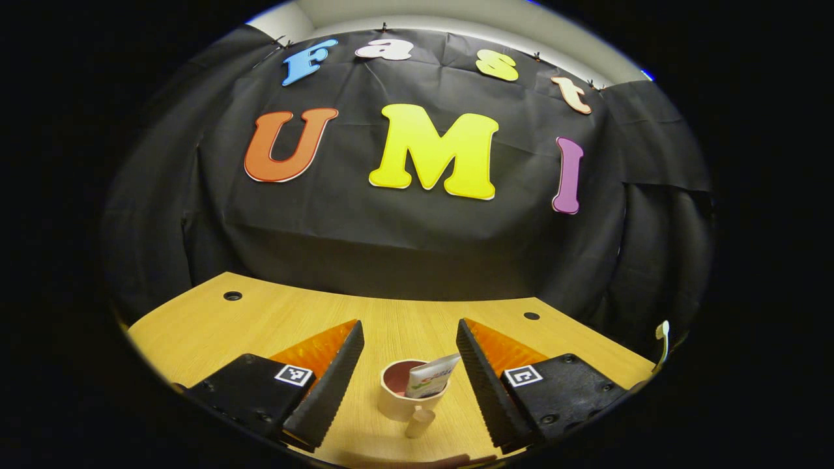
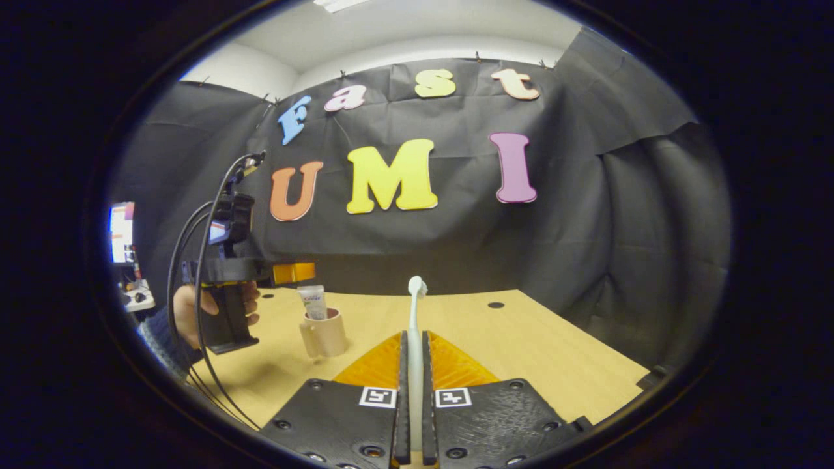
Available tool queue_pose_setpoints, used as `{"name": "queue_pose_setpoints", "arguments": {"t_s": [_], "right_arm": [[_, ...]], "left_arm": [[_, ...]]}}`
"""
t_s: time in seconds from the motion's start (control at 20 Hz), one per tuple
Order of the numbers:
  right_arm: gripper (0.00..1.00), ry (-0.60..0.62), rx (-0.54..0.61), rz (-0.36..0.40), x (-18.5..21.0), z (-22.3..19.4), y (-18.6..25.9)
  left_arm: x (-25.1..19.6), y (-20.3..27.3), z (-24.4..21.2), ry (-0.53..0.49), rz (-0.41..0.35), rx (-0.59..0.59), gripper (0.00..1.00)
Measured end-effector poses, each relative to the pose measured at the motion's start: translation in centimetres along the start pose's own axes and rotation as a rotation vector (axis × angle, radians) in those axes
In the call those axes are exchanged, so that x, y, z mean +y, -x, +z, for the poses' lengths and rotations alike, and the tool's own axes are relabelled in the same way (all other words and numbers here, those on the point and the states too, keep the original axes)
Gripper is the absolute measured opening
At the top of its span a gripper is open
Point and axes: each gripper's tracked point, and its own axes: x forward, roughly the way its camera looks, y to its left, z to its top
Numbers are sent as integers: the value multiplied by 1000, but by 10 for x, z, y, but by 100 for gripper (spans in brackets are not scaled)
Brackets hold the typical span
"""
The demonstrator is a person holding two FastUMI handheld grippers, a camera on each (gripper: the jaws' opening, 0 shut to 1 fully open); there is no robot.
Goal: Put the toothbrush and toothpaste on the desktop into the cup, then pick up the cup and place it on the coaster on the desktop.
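A pale cup [image 1: 399, 395] with a dark inside stands on the wooden desktop [image 1: 215, 326], its handle [image 1: 419, 422] towards me. A toothpaste tube [image 1: 430, 378] leans upright in it. My left gripper [image 1: 409, 324] is open, its fingers spread to either side of the cup and above it. My right gripper [image 2: 414, 333] is shut on a white toothbrush [image 2: 414, 306], which stands up with the bristle head on top. The right gripper view also has the cup [image 2: 324, 333] with the tube [image 2: 313, 301], and the left gripper [image 2: 293, 272] just above them, held by a hand [image 2: 189, 316]. The toothbrush [image 1: 662, 339] shows at the far right edge.
Two round cable holes [image 1: 232, 296] [image 1: 532, 316] lie near the desk's far edge. The black cloth wall closes the back and right sides. Cables [image 2: 195, 260] loop from the left gripper's handle. A lit screen [image 2: 120, 231] stands at far left, beyond the desk.
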Motion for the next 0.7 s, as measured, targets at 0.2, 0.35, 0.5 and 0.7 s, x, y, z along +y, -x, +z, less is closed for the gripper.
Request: {"name": "queue_pose_setpoints", "arguments": {"t_s": [0.2, 0.35, 0.5, 0.7], "right_arm": [[7, -48, -26, 87, 38, 25, -43], [9, -87, -37, 161, 70, 44, -82], [7, -116, -58, 232, 106, 60, -118], [8, -87, -35, 256, 146, 61, -169]], "left_arm": [[16, 21, 4, -18, 15, -55, 98], [36, 41, -4, -28, 57, -64, 99], [51, 51, -15, -62, 64, -56, 98], [73, 52, -40, -23, 81, -9, 98]]}}
